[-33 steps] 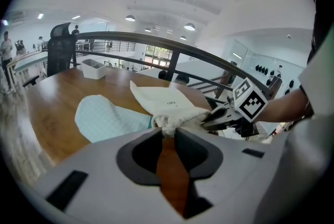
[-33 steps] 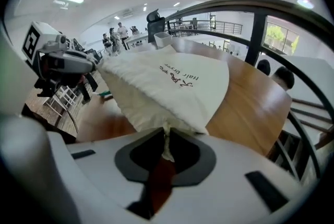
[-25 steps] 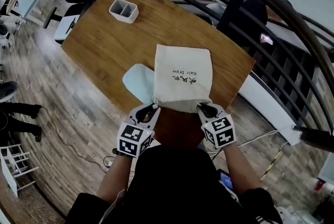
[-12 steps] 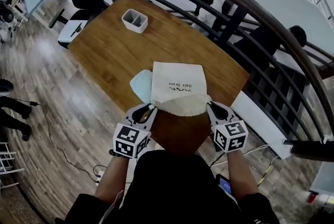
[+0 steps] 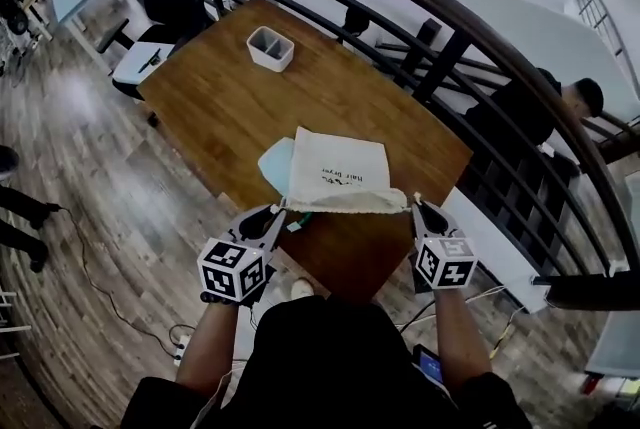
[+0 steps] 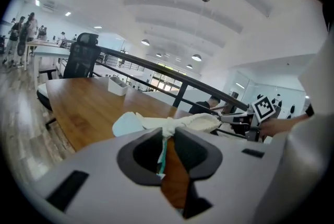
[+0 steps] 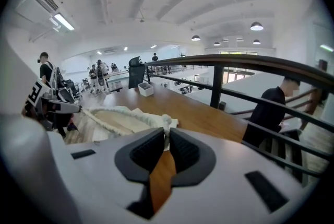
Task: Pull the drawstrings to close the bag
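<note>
We hold cream cloth drawstring bag (image 5: pixel 338 179) at near edge of brown wooden table (image 5: pixel 230 87), mouth toward us. Our left gripper (image 5: pixel 279 211) clamped on left drawstring (image 6: pixel 163 155), right gripper (image 5: pixel 418 205) clamped on right drawstring (image 7: pixel 167 135). Grippers spread apart so cords cinch mouth, gathered into narrow line. Closing looks nearly done.
</note>
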The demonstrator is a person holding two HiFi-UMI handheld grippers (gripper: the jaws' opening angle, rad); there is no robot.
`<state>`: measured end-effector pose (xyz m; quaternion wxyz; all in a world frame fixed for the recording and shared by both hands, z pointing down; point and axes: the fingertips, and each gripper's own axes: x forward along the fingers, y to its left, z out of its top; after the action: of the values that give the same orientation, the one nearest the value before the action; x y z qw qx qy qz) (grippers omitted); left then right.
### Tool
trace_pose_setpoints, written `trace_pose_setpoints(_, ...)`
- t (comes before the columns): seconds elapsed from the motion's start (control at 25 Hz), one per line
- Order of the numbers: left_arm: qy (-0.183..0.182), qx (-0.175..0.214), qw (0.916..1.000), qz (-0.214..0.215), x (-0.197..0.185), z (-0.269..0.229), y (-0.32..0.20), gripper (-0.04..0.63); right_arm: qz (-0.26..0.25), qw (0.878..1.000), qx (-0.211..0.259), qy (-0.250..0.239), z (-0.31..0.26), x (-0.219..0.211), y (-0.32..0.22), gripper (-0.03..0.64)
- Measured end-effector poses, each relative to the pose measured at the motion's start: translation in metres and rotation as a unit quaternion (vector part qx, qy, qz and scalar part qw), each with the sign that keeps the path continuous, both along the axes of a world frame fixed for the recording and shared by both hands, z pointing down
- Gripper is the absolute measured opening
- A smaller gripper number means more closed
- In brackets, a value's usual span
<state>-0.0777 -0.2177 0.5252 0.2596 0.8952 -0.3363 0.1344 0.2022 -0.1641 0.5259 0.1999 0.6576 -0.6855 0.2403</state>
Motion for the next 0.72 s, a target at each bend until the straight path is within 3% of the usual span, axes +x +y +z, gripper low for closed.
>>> trace_pose_setpoints(0.16,0.01,-0.017,0.9995,-0.025,-0.016,-0.001,-0.002,0.067,0.028,0.999,-0.012,-0.009,0.001,0.007,0.001,0.029)
trace_pose_setpoints(0.48,0.01,-0.012,0.9982,-0.059,-0.021,-0.009,-0.005,0.057,0.02,1.0,-0.005,-0.012,-0.008,0.012,-0.007,0.029)
trace_pose_setpoints(0.72,-0.03,0.009,0.9971,-0.069,-0.008,-0.015,-0.007,0.057,-0.01,1.0,0.009,-0.027,-0.013,0.015,-0.009,0.028)
